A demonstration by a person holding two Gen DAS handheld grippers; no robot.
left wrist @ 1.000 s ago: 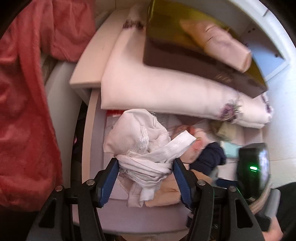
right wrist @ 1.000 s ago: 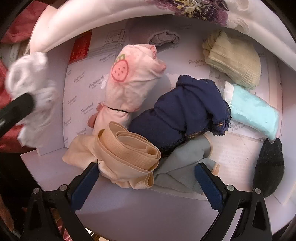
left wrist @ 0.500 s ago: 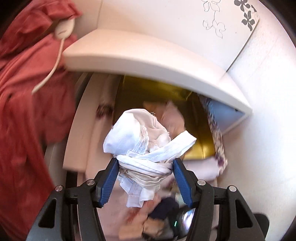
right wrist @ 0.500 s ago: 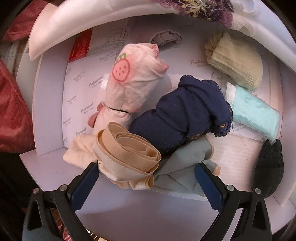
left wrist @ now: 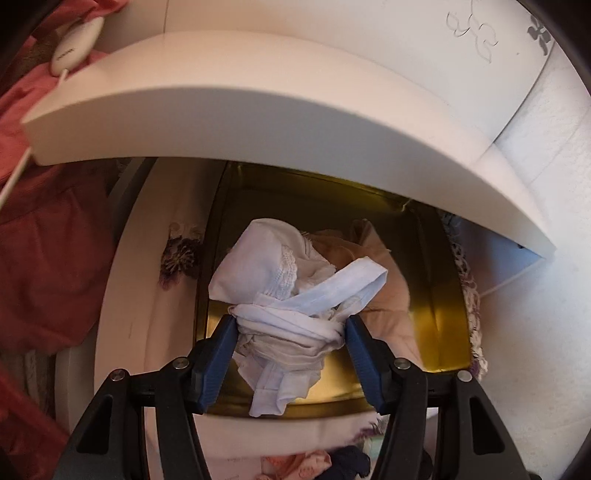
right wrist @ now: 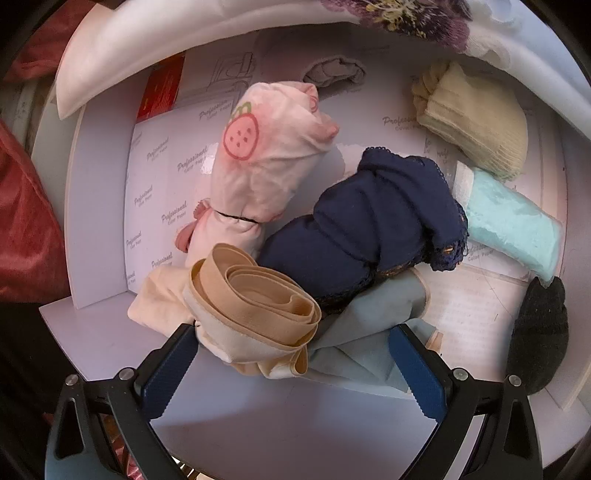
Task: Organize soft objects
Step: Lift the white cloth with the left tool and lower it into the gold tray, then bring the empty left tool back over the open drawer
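Observation:
My left gripper (left wrist: 290,326) is shut on a white cloth bundle (left wrist: 291,288), held above a gold box (left wrist: 436,314) that has a beige cloth (left wrist: 384,280) inside. My right gripper (right wrist: 291,365) stands open low over a white drawer (right wrist: 107,332). Between its blue pads lie a beige rolled garment (right wrist: 255,310) and a grey-blue cloth (right wrist: 373,332), neither pressed. Beyond them lie a pink strawberry-print bundle (right wrist: 266,158) and a navy lace bundle (right wrist: 369,221).
A white shelf (left wrist: 258,122) overhangs the gold box. Red fabric (left wrist: 48,240) hangs at the left. A floral cream pillow (right wrist: 221,22) borders the drawer's far side. In the drawer: a yellow sock (right wrist: 476,122), a mint cloth (right wrist: 509,221), a black sock (right wrist: 539,332), a grey item (right wrist: 336,74).
My left gripper carried the white bundle up and away from the drawer to over the gold box beneath the shelf. The right gripper stayed put; the bundle left its view.

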